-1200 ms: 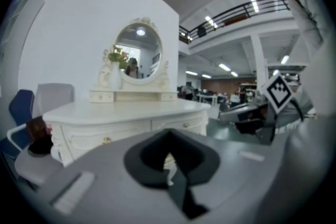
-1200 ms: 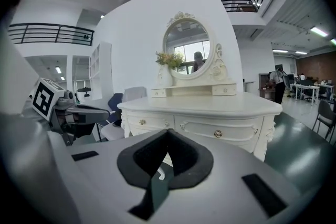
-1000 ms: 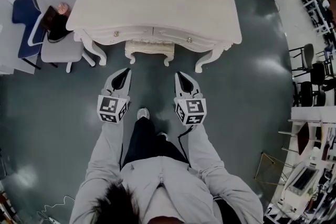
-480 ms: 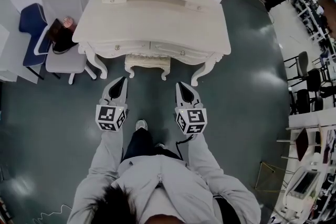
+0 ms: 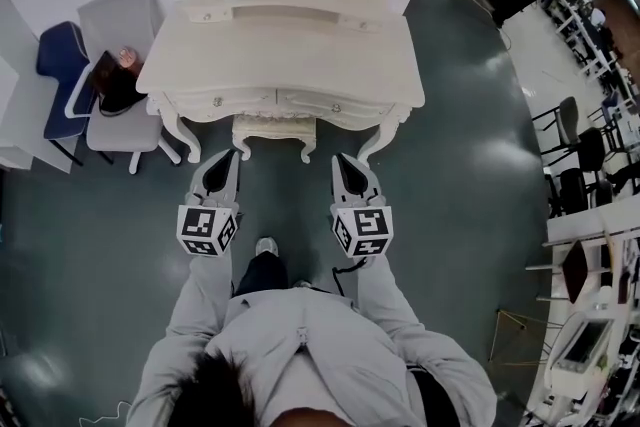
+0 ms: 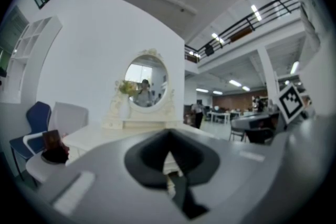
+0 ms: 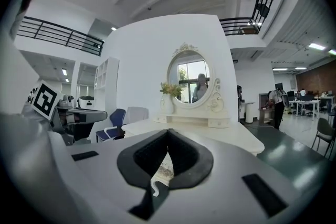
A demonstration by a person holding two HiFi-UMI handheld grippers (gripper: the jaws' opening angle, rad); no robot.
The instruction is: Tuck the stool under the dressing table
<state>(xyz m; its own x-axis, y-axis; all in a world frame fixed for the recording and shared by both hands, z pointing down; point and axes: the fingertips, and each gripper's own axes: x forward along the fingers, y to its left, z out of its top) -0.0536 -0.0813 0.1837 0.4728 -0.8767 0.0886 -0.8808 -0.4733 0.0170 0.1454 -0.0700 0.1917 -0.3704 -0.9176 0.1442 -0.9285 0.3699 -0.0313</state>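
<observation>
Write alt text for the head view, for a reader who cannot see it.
From above, a person stands facing a cream dressing table, holding the left gripper and right gripper shut and empty, short of its front edge. A matching stool sits tucked between the table's legs. A grey chair and a blue chair stand to the left.

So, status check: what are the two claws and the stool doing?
Left gripper shut, empty. Right gripper shut, empty. Stool under dressing table, front edge showing. Nothing in the way.

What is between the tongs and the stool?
Just bare floor, seen in the head view, between the left tongs, the right tongs and the stool.
</observation>
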